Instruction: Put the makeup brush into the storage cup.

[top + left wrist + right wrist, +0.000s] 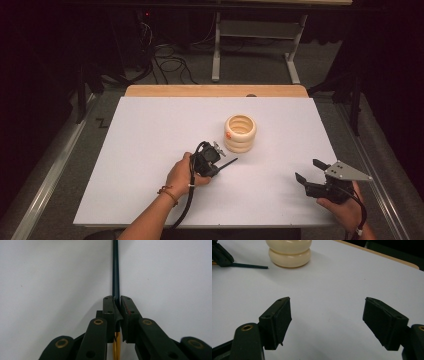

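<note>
Stacked cream rings (240,133) form a squat round holder with an open top, standing a little right of the middle of the white board (150,150) that covers the wooden table (215,90); a small orange spot marks its left side. No writing or label can be read on the rings, the board or either tool. In the right gripper view the holder's lower rings (289,253) sit at the far top, well clear of the jaws.

Left hand (185,176) rests on the board just below and left of the holder, forearm coming in from the bottom edge, a thin band at the wrist. It grasps the left gripper (216,165), which points right and slightly away from the person. Its jaws are pinched together on a thin dark stick (115,267); in the high view the stick (229,162) juts from the jaws toward the holder's base, its tip near it but apart. Below the jaws, in the left gripper view, a yellow stretch of the same stick shows.

Right hand (342,207) is at the board's near right corner, well apart from the holder, grasping the right gripper (307,171) with the grey plate on top. Its jaws stand wide apart, aimed left, with nothing between them.
</note>
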A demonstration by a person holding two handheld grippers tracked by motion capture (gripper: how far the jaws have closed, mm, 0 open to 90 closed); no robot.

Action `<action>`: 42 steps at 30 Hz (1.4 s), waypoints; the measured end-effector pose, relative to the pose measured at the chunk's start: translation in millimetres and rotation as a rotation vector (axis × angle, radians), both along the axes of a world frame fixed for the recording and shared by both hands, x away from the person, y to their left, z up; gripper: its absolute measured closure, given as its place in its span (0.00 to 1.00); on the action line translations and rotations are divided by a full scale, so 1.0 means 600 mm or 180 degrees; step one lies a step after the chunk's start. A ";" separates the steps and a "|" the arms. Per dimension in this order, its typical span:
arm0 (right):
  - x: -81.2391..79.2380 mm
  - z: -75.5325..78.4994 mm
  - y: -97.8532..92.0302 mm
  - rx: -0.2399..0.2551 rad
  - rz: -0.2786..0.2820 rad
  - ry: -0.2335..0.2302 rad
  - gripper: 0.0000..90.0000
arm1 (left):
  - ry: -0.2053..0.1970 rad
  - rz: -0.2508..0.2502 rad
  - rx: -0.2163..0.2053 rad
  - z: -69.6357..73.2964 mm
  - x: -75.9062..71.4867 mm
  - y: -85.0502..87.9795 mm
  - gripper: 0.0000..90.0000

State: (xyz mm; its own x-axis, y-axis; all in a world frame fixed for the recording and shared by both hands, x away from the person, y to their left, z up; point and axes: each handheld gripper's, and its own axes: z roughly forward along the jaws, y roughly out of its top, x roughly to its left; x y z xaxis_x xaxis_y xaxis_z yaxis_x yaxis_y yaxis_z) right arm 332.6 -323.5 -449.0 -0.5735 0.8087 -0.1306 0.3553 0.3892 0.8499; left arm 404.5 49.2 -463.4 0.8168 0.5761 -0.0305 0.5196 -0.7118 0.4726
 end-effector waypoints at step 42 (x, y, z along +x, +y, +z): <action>-0.007 0.061 0.128 -0.0502 0.1198 0.0076 0.42 | -0.0383 -0.0880 0.0331 0.061 -0.047 -0.006 0.93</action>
